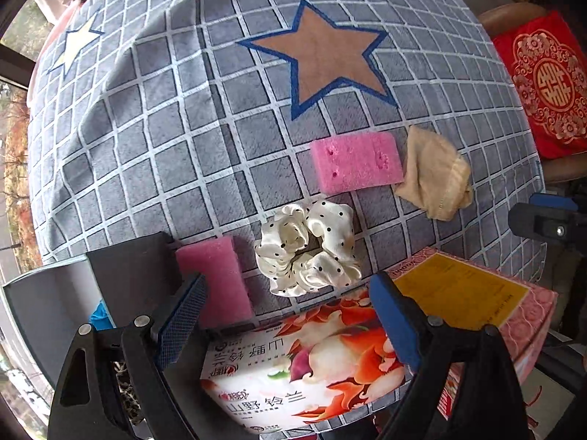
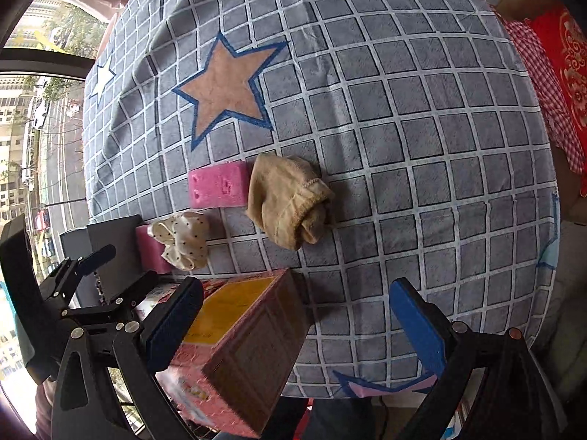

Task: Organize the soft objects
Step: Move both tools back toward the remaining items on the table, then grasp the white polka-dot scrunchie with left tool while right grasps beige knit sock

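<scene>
both fingers wide open above the soft items

left gripper [image 1: 290, 326]: the fingers [image 1: 179, 322] stand wide apart and hold nothing. it points down at the desk [image 1: 183, 117], which is covered by a grey checked cloth with star prints. between the fingers lies a floral pack [image 1: 293, 363], with a pink box [image 1: 477, 300] bearing a yellow label beside it on the right. just past the left finger lies a pink sponge [image 1: 216, 275], next to a dark bin [image 1: 91, 286] at the desk edge. a dotted white scrunchie [image 1: 308, 249] lies just beside that sponge, ahead of the gap between the fingers. farther out, a second sponge [image 1: 356, 163] lies with a beige sock [image 1: 433, 176] touching its right end.

right gripper [image 2: 297, 326]: the fingers [image 2: 418, 326] also stand wide apart and empty. the pink box [image 2: 238, 344] sits under the left finger. beyond it the sock [image 2: 290, 198] lies bunched on the cloth, the second sponge [image 2: 218, 187] at its left. the scrunchie [image 2: 183, 238] rests against the first sponge [image 2: 148, 247], beside the bin [image 2: 113, 242]. the left gripper [image 2: 91, 278] shows at the left edge. a red cushion [image 2: 568, 55] lies off the far right side.
</scene>
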